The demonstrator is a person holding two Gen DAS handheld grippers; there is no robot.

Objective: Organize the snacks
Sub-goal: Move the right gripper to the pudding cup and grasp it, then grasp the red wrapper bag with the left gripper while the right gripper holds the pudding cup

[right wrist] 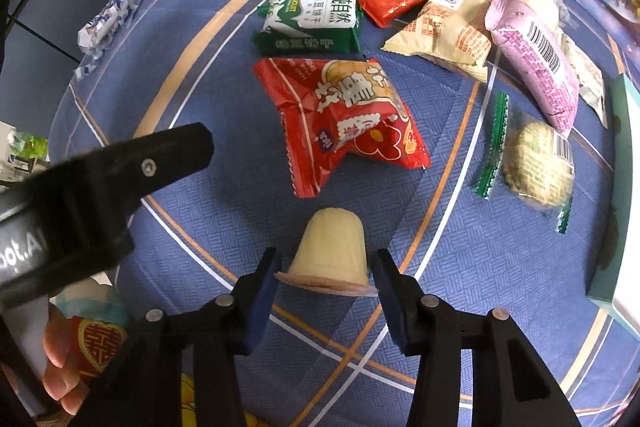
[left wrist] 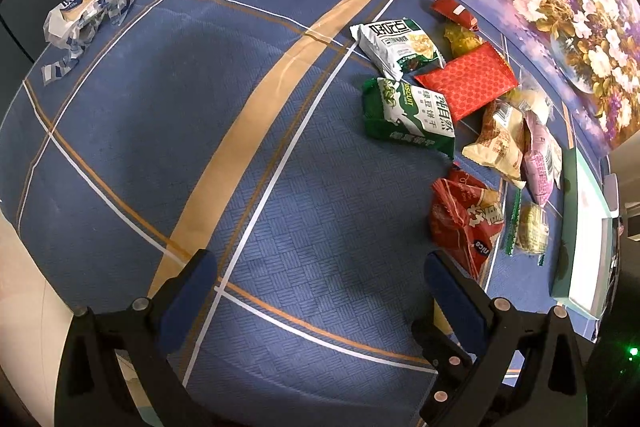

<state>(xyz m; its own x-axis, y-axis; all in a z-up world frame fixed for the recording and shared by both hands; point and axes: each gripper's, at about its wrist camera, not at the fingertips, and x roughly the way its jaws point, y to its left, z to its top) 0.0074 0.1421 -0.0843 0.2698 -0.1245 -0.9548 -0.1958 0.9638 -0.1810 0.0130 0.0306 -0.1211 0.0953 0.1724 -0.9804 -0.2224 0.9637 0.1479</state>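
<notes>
Several snack packets lie on a blue checked tablecloth (left wrist: 168,115). In the left wrist view they cluster at the right: a green biscuit packet (left wrist: 408,115), a white packet (left wrist: 396,47), a red flat packet (left wrist: 466,81), a red crinkled bag (left wrist: 464,219). My left gripper (left wrist: 320,275) is open and empty above bare cloth. In the right wrist view my right gripper (right wrist: 326,267) is open around a cream jelly cup (right wrist: 332,251), which lies on its side between the fingers. The red bag (right wrist: 344,119) lies just beyond it. The left gripper's body (right wrist: 100,179) shows at the left.
A torn blue-white wrapper (left wrist: 88,7) lies at the far left of the table. A flower painting (left wrist: 560,7) leans at the right. A teal box (left wrist: 580,235) stands at the right edge. A hand holding a red packet (right wrist: 88,347) shows at lower left.
</notes>
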